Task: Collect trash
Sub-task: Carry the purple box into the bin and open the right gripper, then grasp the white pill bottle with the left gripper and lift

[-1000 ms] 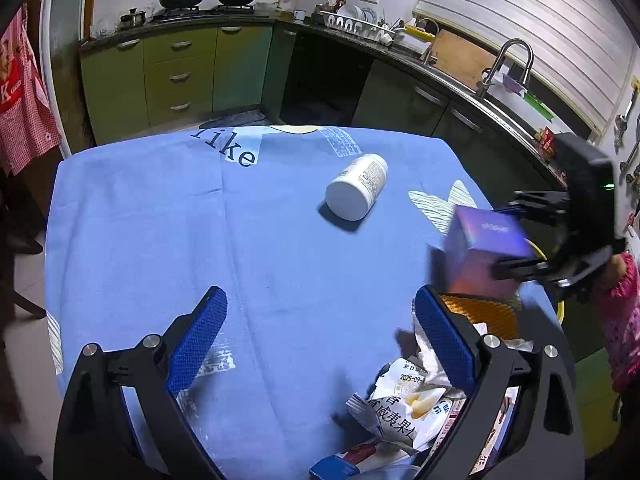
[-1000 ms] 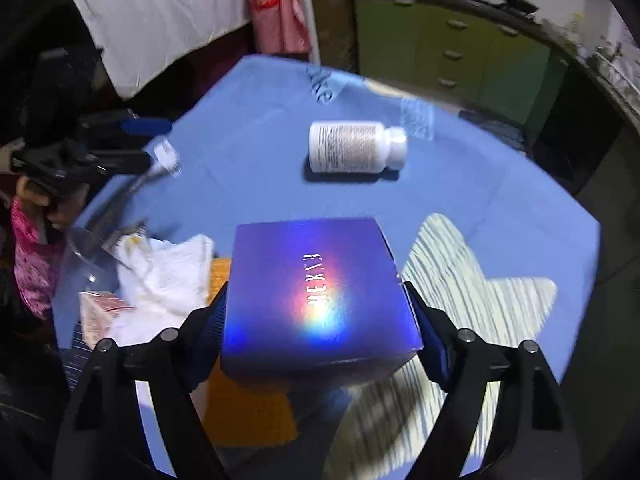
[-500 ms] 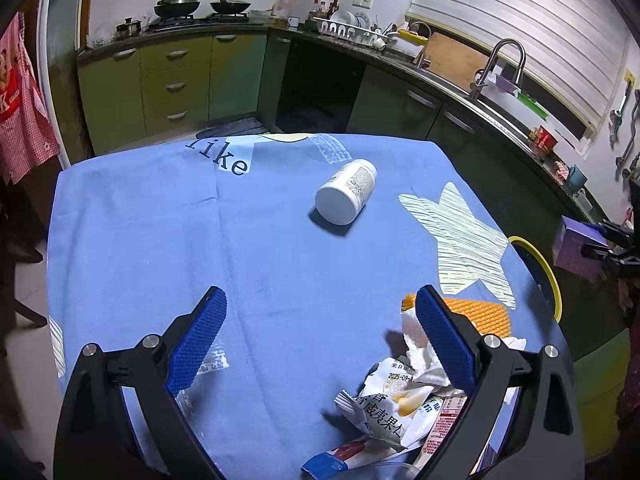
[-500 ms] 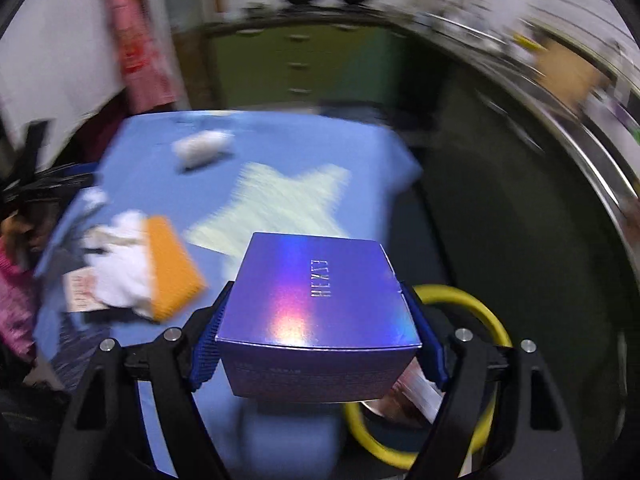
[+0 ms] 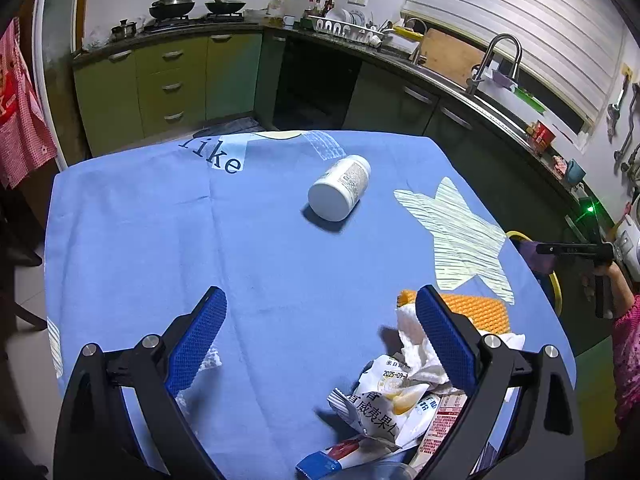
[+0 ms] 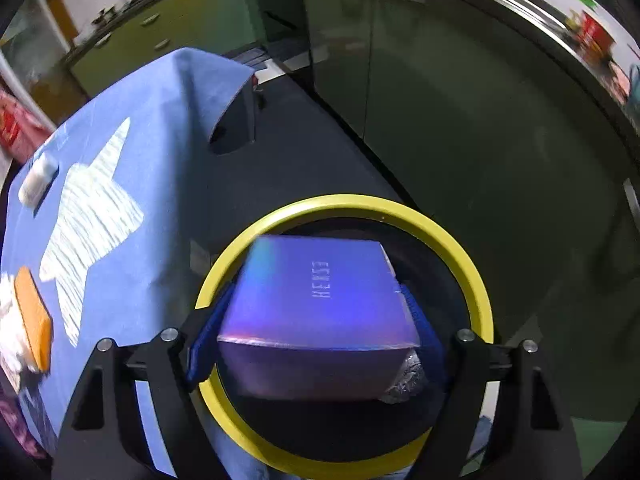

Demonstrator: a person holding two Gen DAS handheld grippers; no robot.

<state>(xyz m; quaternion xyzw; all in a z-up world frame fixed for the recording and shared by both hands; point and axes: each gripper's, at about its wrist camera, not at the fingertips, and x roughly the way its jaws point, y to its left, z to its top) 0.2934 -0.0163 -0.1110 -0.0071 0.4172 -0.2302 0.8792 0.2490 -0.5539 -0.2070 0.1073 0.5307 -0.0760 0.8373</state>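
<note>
Right wrist view, left to right: crumpled white paper (image 6: 10,344) and orange sponge (image 6: 34,316) at the near edge of the blue tablecloth (image 6: 160,128); white bottle (image 6: 38,178) lying on its side farther along; then, off the table edge, the yellow-rimmed bin (image 6: 472,276) on the dark floor. The right gripper (image 6: 316,332) carries the purple box (image 6: 320,300) directly over the bin mouth, pads against its two sides and the jaws beginning to part, presumably so the box drops straight in; a ball of foil (image 6: 404,380) shows below its corner. Left wrist view, left to right: the left gripper (image 5: 320,340), spread wide and empty, hovering above the cloth, likely ready for the next item; bottle (image 5: 340,192) mid-table; a heap of wrappers (image 5: 400,392) and paper by its right finger; bin rim (image 5: 554,280) only a sliver past the table. This view alone shows the wrapper heap and the holding hand (image 5: 608,276); only the right shows the bin's interior.
</note>
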